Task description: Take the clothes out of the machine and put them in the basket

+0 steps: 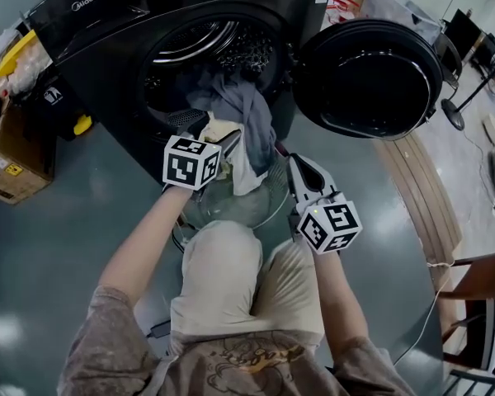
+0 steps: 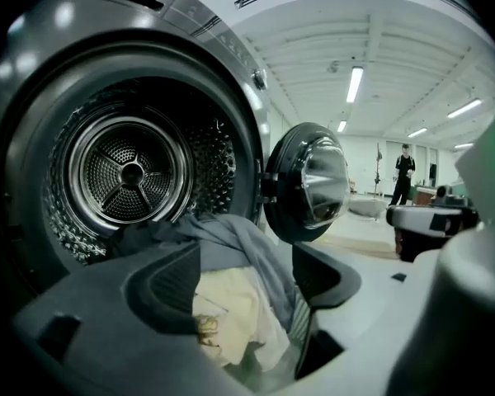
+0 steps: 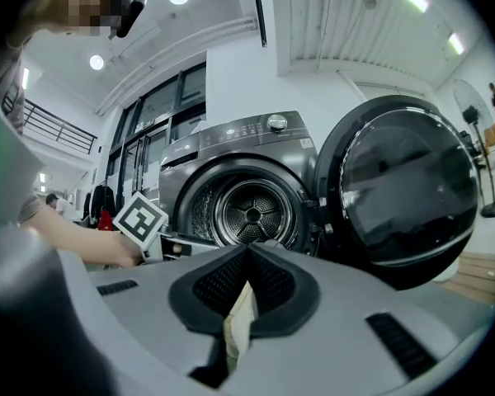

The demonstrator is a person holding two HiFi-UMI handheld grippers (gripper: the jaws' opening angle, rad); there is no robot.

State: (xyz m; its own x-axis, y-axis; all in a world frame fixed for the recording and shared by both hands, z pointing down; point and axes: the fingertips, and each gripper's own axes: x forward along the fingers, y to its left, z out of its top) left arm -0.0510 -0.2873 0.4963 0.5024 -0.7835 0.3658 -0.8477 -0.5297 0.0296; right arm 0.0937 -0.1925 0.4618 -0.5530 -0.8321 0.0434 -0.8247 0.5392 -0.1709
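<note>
The dark front-loading machine's drum (image 1: pixel 200 49) stands with its round door (image 1: pixel 367 77) swung to the right. A grey garment (image 1: pixel 246 101) spills over the drum's lip, and a cream cloth (image 1: pixel 246 170) hangs below it. My left gripper (image 1: pixel 208 130) is at the lip with its jaws open; in the left gripper view (image 2: pixel 246 275) the cream cloth (image 2: pixel 231 312) and the grey garment (image 2: pixel 239 242) lie between and beyond the pads, unpressed. My right gripper (image 1: pixel 293 163) is shut on a fold of the cream cloth (image 3: pixel 239 324). A clear basket (image 1: pixel 271 211) sits on the floor under the hanging clothes.
A cardboard box (image 1: pixel 16 151) stands left of the machine. Right of the door run a wooden strip (image 1: pixel 421 196) and a fan stand (image 1: pixel 454 114). The holder's knees (image 1: pixel 231 279) are close behind the basket. A person (image 2: pixel 404 172) stands far off in the room.
</note>
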